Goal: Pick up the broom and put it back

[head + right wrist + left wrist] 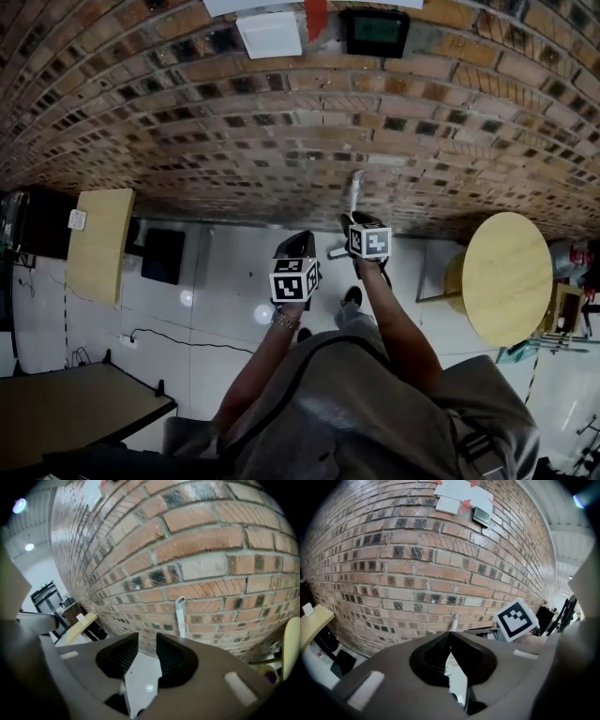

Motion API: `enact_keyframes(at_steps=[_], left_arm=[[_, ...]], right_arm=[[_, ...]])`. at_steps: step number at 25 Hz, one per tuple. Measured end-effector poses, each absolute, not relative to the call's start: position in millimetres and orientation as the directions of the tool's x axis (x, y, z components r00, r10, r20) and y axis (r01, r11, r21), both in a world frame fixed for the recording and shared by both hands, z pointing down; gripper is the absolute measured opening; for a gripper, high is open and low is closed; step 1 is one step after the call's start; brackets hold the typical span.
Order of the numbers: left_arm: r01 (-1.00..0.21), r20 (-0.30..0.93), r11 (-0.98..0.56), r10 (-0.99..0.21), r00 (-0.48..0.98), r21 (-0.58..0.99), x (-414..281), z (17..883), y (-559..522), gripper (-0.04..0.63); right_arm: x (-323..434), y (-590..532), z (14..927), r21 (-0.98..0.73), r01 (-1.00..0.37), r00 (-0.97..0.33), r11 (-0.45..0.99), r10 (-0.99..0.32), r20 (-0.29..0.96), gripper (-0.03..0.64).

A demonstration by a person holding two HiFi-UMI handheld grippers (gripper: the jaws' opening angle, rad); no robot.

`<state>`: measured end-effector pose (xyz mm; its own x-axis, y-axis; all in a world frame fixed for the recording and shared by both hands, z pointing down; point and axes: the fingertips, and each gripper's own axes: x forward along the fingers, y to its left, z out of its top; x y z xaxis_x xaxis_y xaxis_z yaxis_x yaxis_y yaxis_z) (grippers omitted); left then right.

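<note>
Wall [234, 122]: brick right across, pale floor [234, 319] below it.
Broom [180, 616]: thin white handle with a rounded tip, standing upright against the wall. Only the handle can be made out.
Views: the head view takes in both forearms and a round table [506, 277] at right. The right gripper view brings the handle up close, just beyond the jaws and untouched.
Left gripper [450, 634]: arm stretched forward, tilted down, jaws pressed together, empty.
Right gripper [146, 641]: just ahead of its partner, jaws parted, nothing between them.
</note>
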<state>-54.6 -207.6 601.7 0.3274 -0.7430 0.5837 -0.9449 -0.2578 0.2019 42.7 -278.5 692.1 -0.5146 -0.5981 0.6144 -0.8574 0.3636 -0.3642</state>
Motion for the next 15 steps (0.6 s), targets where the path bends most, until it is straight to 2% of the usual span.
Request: enact_keyframes(at_steps=[3,6,15], left_arm=[[-0.930,0.570,-0.298,-0.735,0.368,0.215,-60.4,599.8,-180.3,0.003],[-0.921,0.579,-0.323,-0.716,0.390,0.220,-75.7,606.9,-140.9,0.003],[-0.887,0.594,-0.370,-0.660,0.461,0.277,-106.7,625.3,-42.3,0.003]], right_arm=[[10.3,-226.7,662.8,-0.370,-0.838,-0.546,0.401,-0.608,0.577,0.095],[-17.6,-177.2,649.5,-0.339,-0.842,-0.538,0.419,-0.615,0.576,0.013],[-77.7,-42.6,614.6,-0.303,-0.845,-0.532,0.440,-0.635,0.560,0.000]])
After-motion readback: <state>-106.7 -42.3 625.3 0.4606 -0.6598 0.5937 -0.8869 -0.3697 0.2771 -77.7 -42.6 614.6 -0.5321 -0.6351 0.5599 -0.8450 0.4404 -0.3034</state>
